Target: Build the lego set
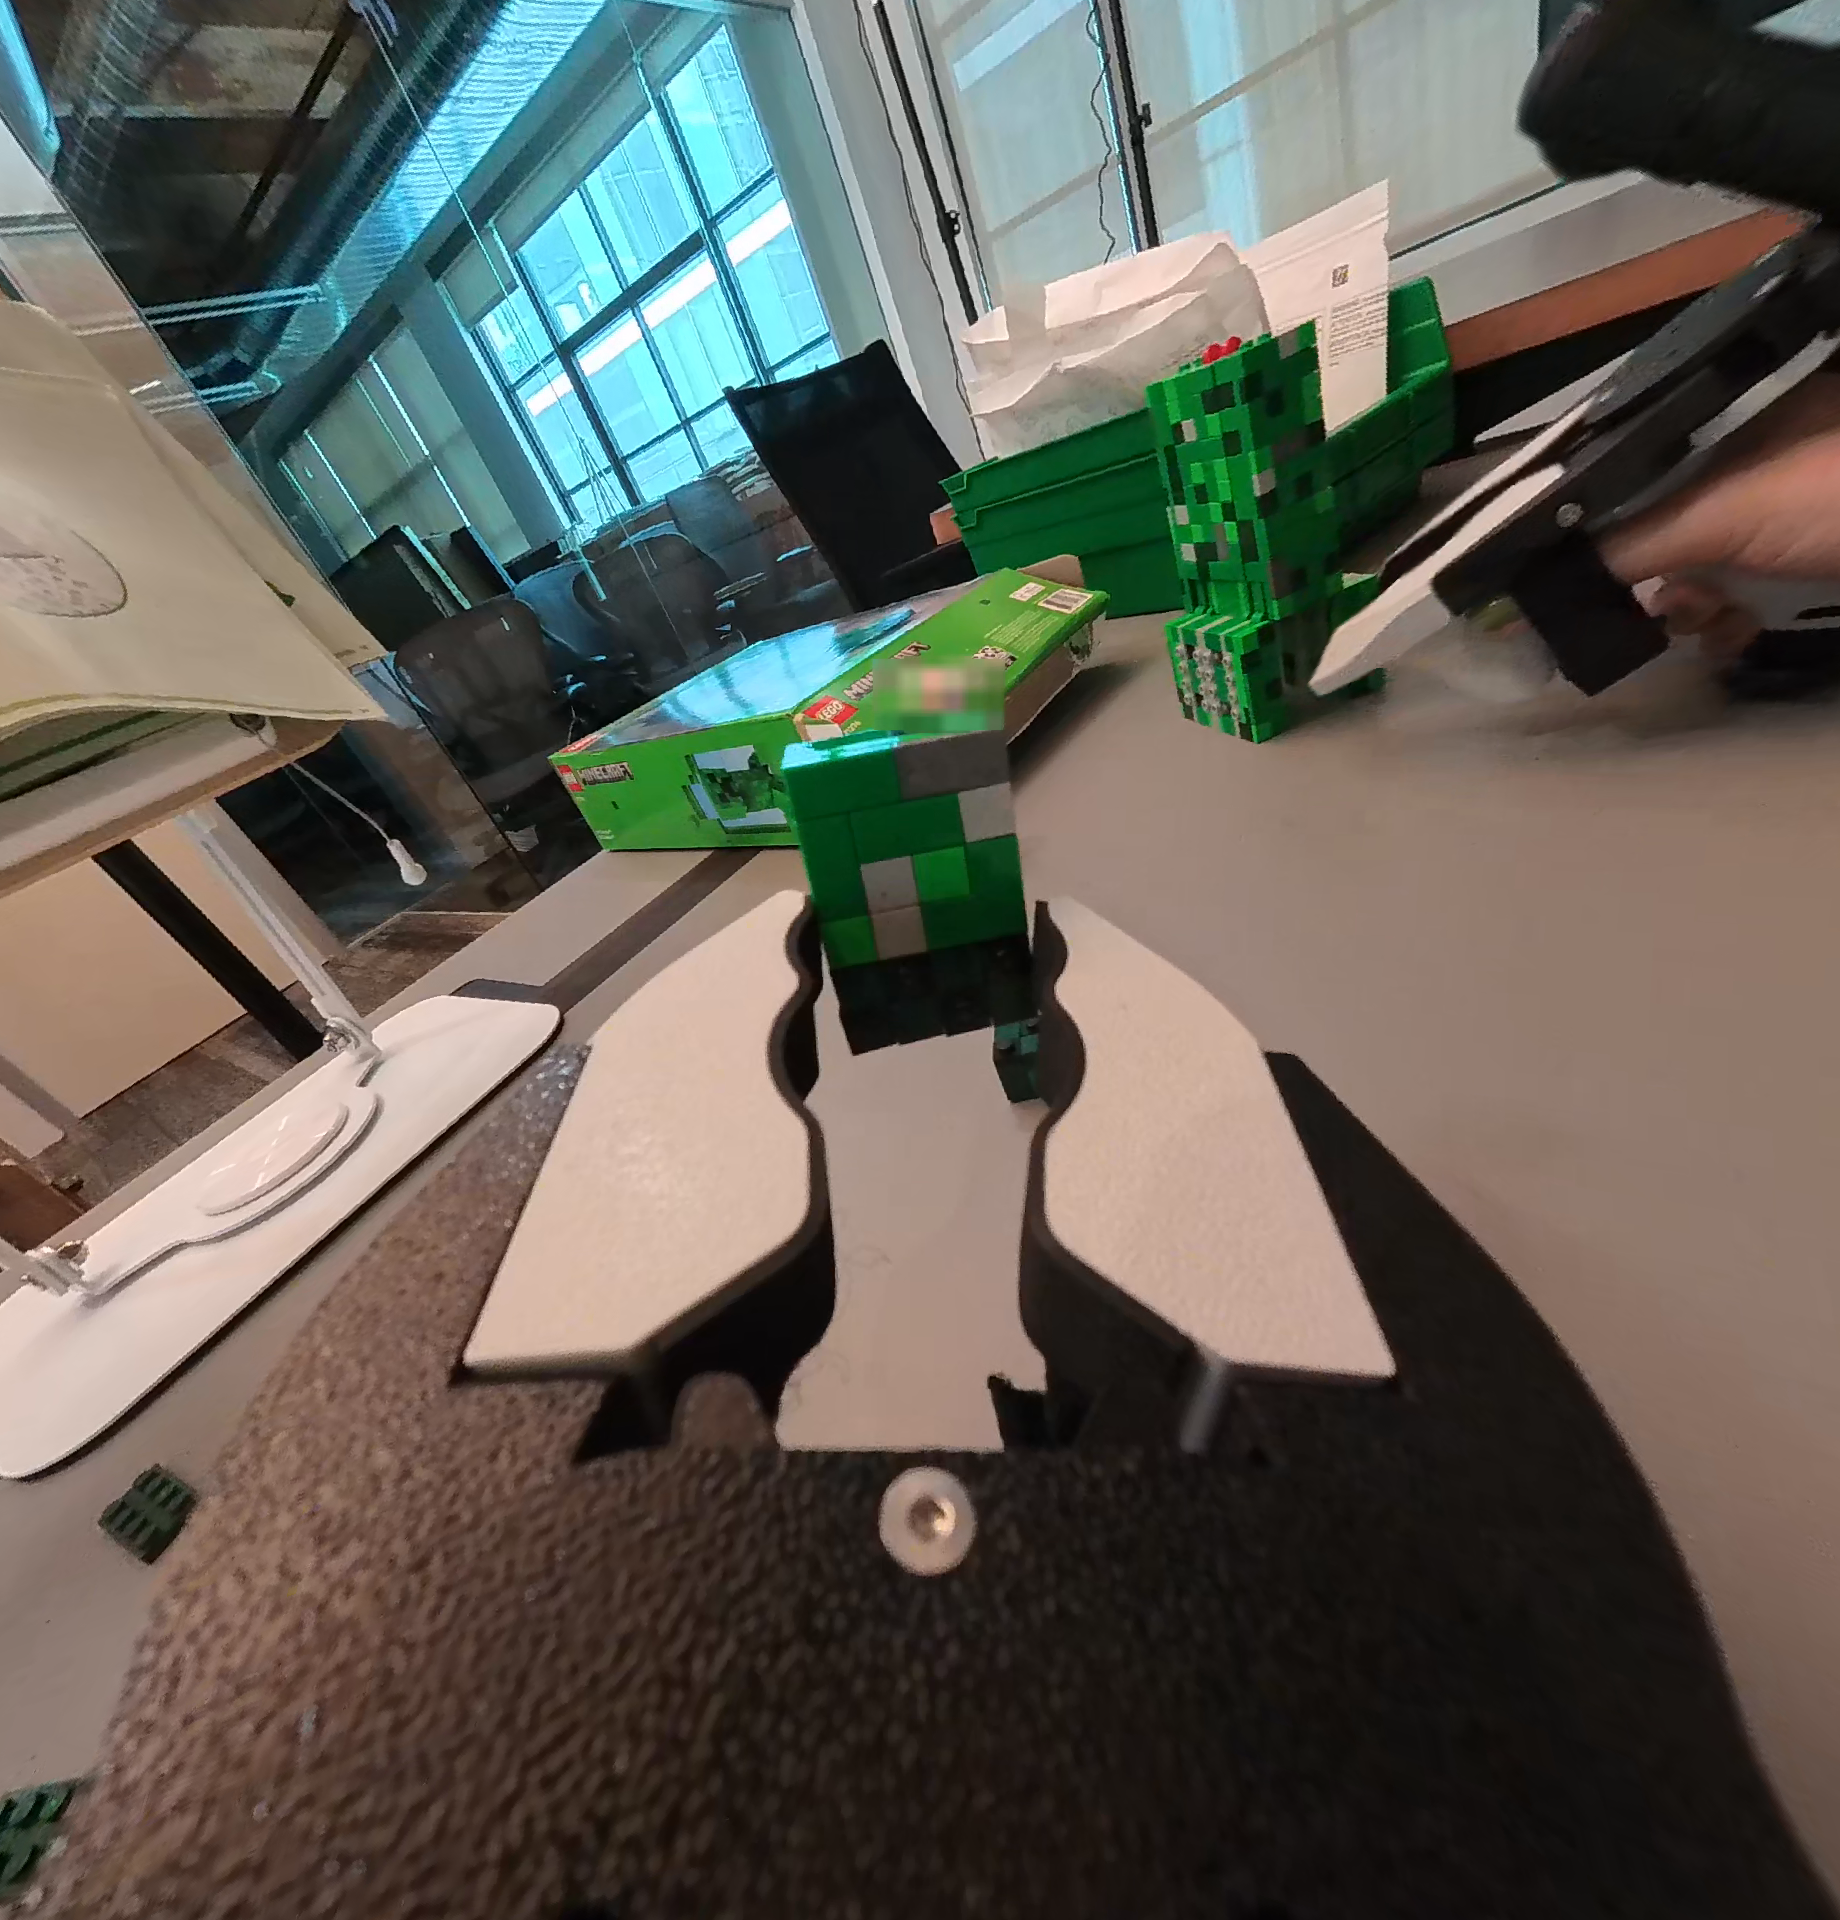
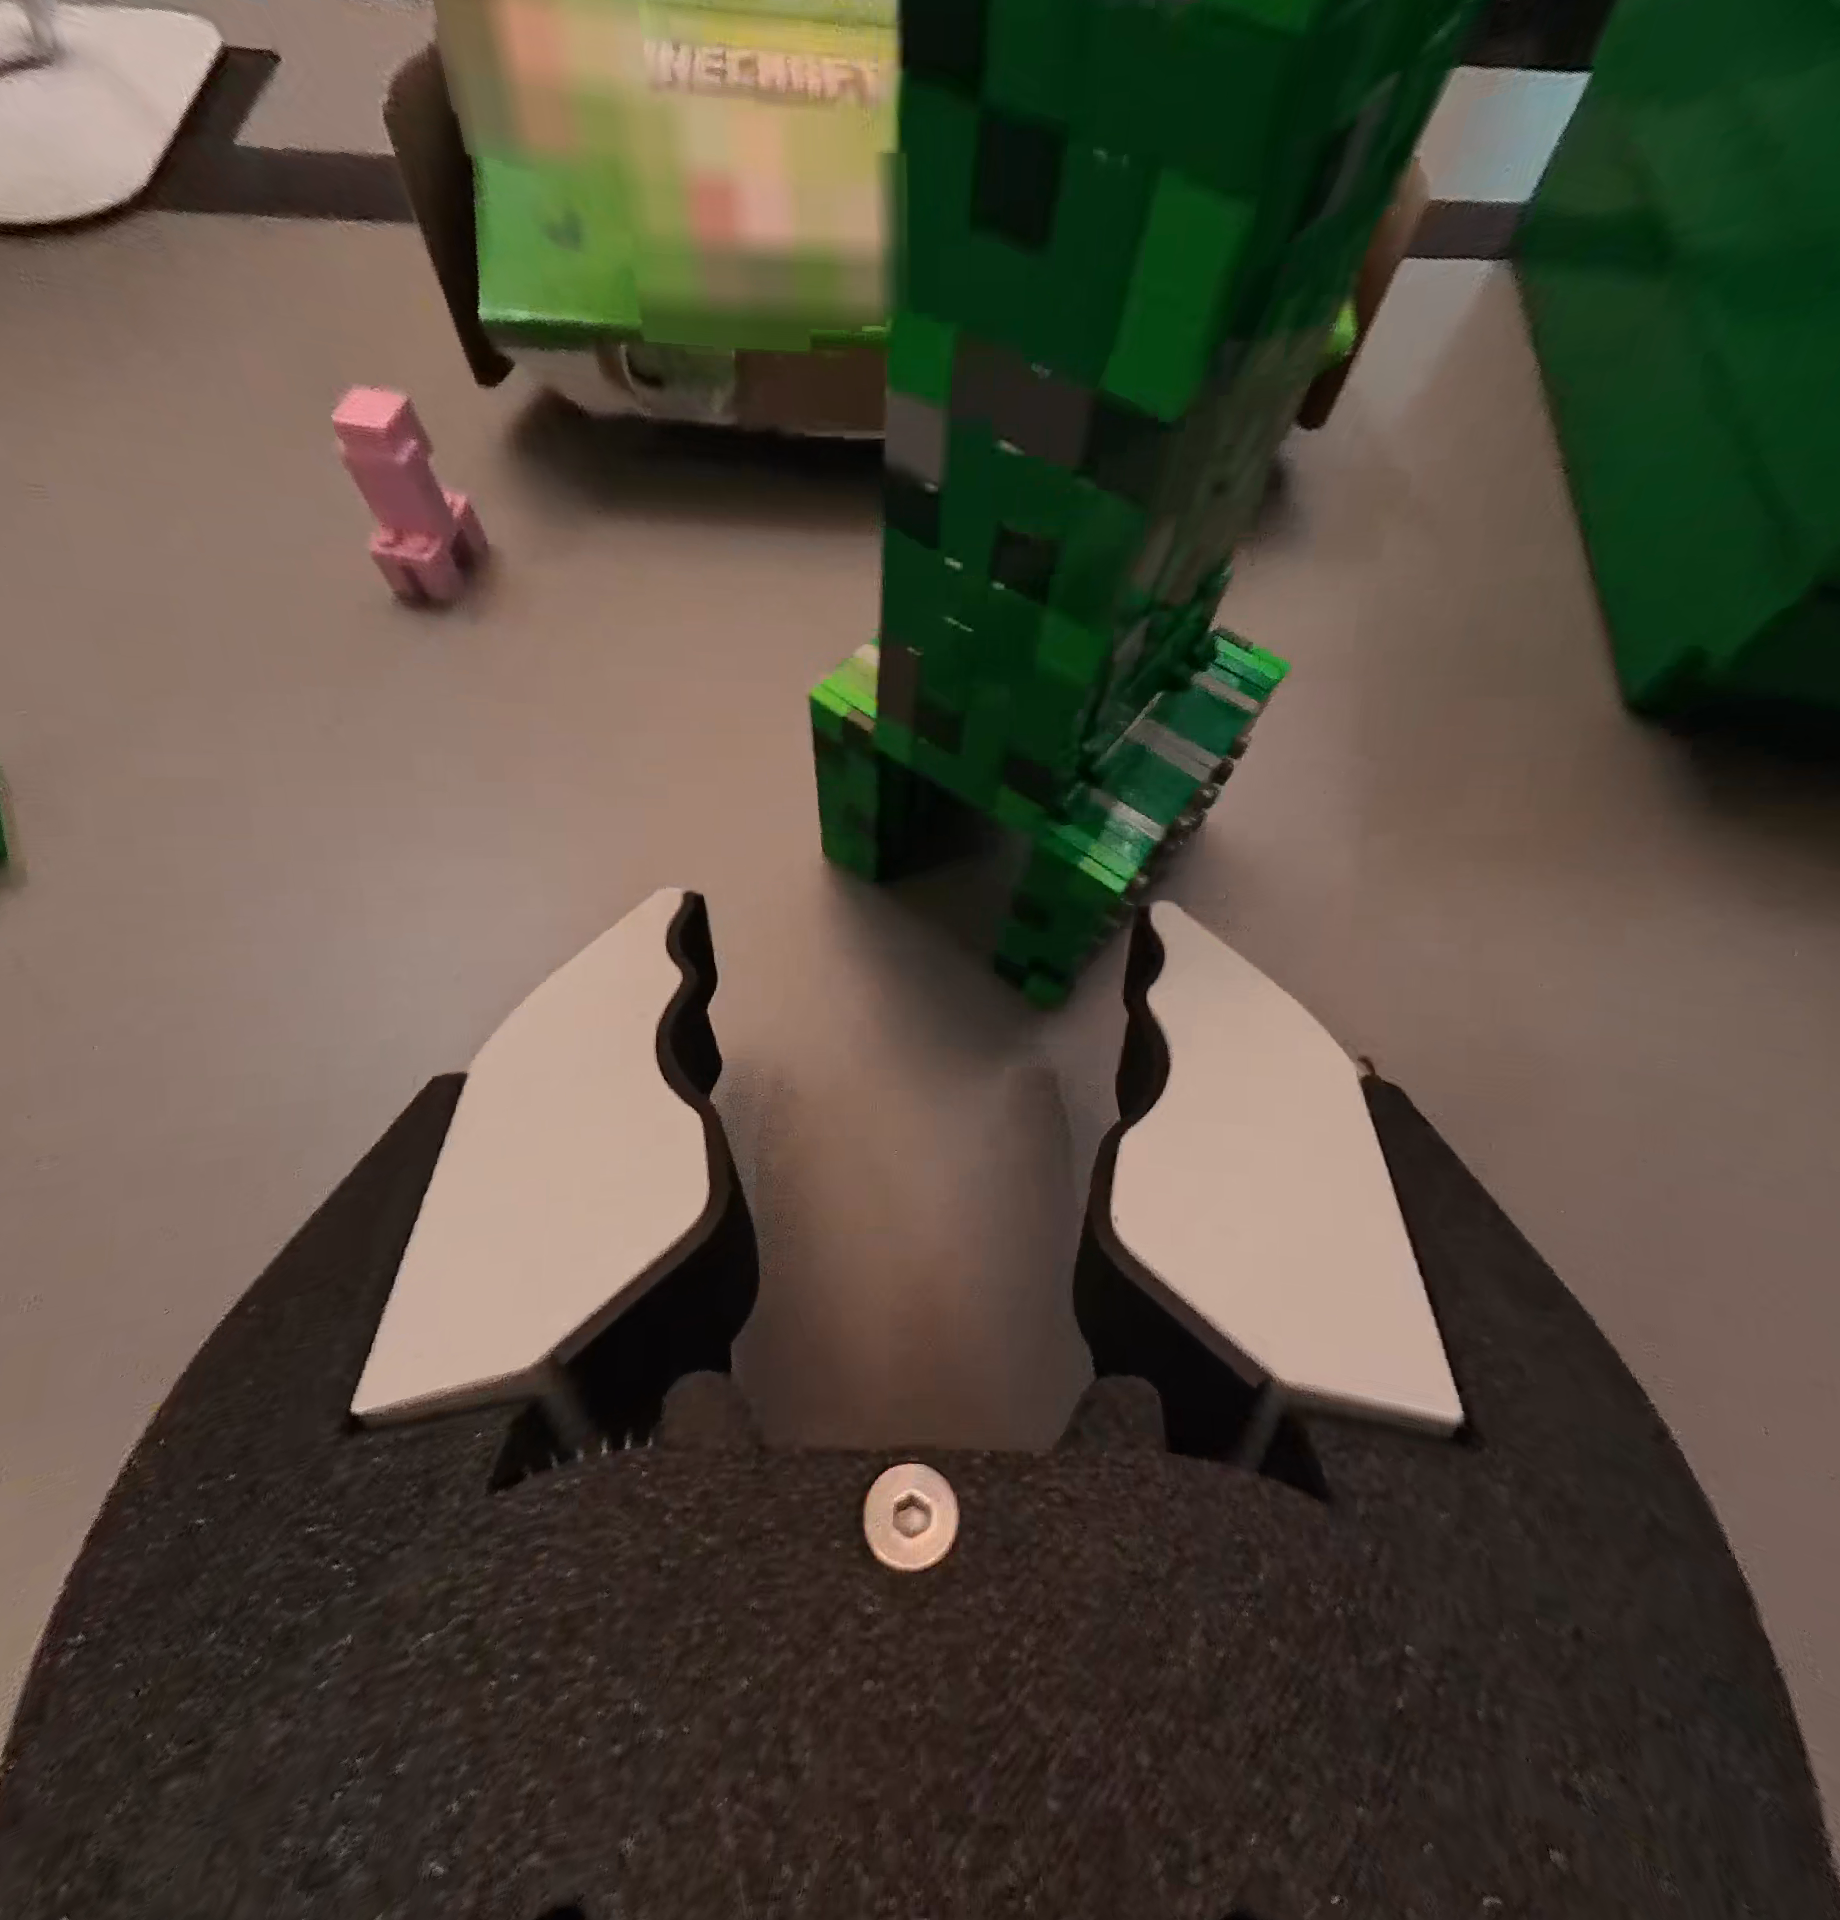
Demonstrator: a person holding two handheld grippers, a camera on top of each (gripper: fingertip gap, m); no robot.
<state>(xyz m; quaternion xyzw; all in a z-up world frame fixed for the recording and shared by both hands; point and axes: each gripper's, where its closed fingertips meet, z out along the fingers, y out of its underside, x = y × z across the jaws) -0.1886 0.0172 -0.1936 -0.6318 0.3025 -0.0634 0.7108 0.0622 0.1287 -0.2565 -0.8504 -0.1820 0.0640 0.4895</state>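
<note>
Held block: the left gripper point(image 1: 931, 997) is clamped on a green brick block point(image 1: 911, 862), the fingers pressing its dark lower part from both sides, the block raised clear of the table.
Block handling: likely light and stiff, with smooth slippery faces; pressed-together bricks can pop apart, so a squeeze across flat opposite faces, low down as now, looks safest.
Tower: a tall green brick tower point(image 2: 1061, 499) stands upright on the table on stubby feet, just ahead of the right gripper.
Tower handling: top-heavy by the look of it and easy to tip; I would hold the trunk above the feet, not the feet, whose side studs give poor purchase.
Right tool: the right gripper point(image 2: 921, 966) is spread wide and holds nothing; its right tip sits close beside one foot, contact unclear.
Small parts: a pink figure point(image 2: 407, 499) stands well off to the tower's left; dark green plates point(image 1: 147, 1512) lie near the table edge.
Surface: a flat grey table point(image 1: 1467, 1039), matt, likely letting bricks slide.
Room: a green box point(image 1: 843, 707) lying flat, green trays point(image 1: 1061, 509) with white paper bags, a booklet on a white stand point(image 1: 261, 1143), glass walls, office chairs, large windows.
</note>
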